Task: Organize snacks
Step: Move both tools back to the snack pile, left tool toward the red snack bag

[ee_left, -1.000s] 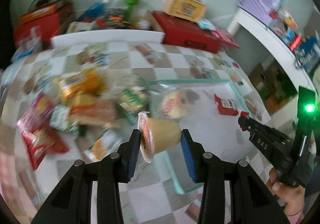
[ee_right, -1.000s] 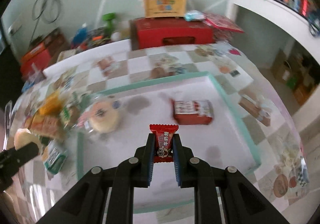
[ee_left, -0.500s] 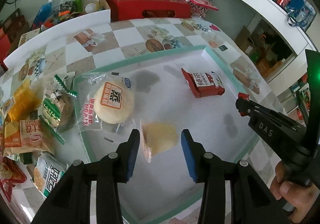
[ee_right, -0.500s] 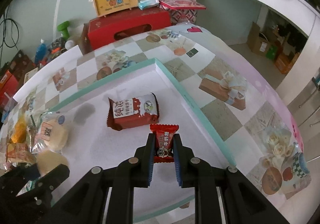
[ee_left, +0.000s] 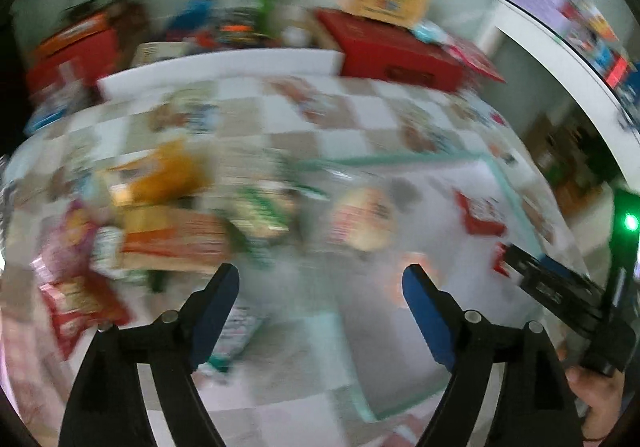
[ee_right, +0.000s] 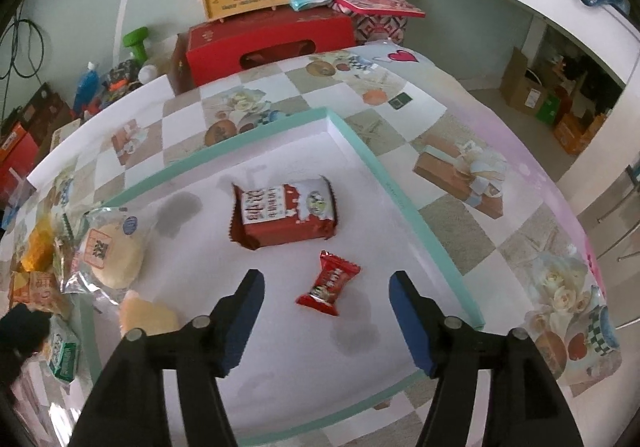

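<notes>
- Two grippers are working over a shallow white tray with a mint-green rim, and both have just been opening their jaws.
- Left wrist view: the picture is smearing badly. The left gripper (ee_left: 320, 287) is standing wide apart with nothing between its blue pads. Beyond it, a heap of unsorted snack packets (ee_left: 168, 231) is lying on the checked tablecloth (ee_left: 360, 111) beside the tray (ee_left: 400, 158), and a round bun in clear wrap (ee_left: 364, 219) is resting inside. The right gripper, held in a hand (ee_left: 600, 403), is showing at the right edge.
- Right wrist view: the right gripper (ee_right: 324, 287) is spread wide, and the small red candy (ee_right: 328, 283) is lying loose on the tray floor between the pads, touching neither. Just beyond it, a red biscuit pack (ee_right: 285, 216) is lying flat. At the left, a pale jelly cup (ee_right: 148, 313) is lying just inside the rim, near the bun.
- Handling, as a judgement: the candy is looking light, with a slick, crinkly wrapper; pinching across its firm middle rather than the twisted ends should be holding better. The jelly cup is probably soft-walled, with a foil lid that could be giving under a hard squeeze, so its sides are the place to grip.
</notes>
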The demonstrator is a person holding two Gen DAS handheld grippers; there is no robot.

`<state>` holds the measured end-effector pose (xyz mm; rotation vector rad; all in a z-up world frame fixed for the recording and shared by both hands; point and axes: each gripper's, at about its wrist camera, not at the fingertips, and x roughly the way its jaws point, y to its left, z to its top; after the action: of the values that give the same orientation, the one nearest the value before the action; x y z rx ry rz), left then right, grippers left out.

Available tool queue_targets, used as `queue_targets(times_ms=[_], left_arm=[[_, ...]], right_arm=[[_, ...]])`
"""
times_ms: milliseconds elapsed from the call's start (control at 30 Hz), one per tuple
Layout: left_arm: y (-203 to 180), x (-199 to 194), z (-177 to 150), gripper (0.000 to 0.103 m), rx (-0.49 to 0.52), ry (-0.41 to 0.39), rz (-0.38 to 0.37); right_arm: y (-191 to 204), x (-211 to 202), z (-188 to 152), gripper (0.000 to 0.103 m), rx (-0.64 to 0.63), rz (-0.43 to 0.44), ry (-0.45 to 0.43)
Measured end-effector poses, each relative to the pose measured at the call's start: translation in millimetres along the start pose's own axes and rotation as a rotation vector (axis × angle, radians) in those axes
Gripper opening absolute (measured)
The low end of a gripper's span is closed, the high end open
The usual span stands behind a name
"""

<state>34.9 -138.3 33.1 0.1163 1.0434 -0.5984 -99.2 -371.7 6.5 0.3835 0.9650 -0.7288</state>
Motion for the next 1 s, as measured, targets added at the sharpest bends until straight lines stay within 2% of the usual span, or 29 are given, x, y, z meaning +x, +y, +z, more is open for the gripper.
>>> queue_targets(times_ms=[233,400,500,633,767,1000], left_arm=[[80.8,-28.4,-1.6,0.096,-0.181,-0.075,0.131],[123.4,-44.3,-8.7,0.096,-0.272,-0.096,0.179],[141.7,-49.8,-12.1,0.096,-0.319,-0.105,0.181],[161.6,-54.7,-17.5,0.097,-0.369,-0.107,0.192],[178.6,-50.8,-22.3,0.096,-0.414,-0.091,0.168],[193.9,-27.4,-25.5,0.096,-0.449,-0.016,0.116]], right_arm=[[27.1,-11.0,0.7,0.091,-0.032,0.066,-0.044],[57.4,-28.1,1.7,0.091,-0.076,0.123,-0.106],[86.5,-41.2,-0.5,0.091,-0.137,0.17,-0.154],[122.6,-50.0,-7.2,0.091,-0.222,0.255,-0.176],[164.5,-53.3,-22.9,0.091,-0.333,0.334,-0.157],[219.4,-50.7,-54.6,0.091,-0.489,0.407,-0.09]])
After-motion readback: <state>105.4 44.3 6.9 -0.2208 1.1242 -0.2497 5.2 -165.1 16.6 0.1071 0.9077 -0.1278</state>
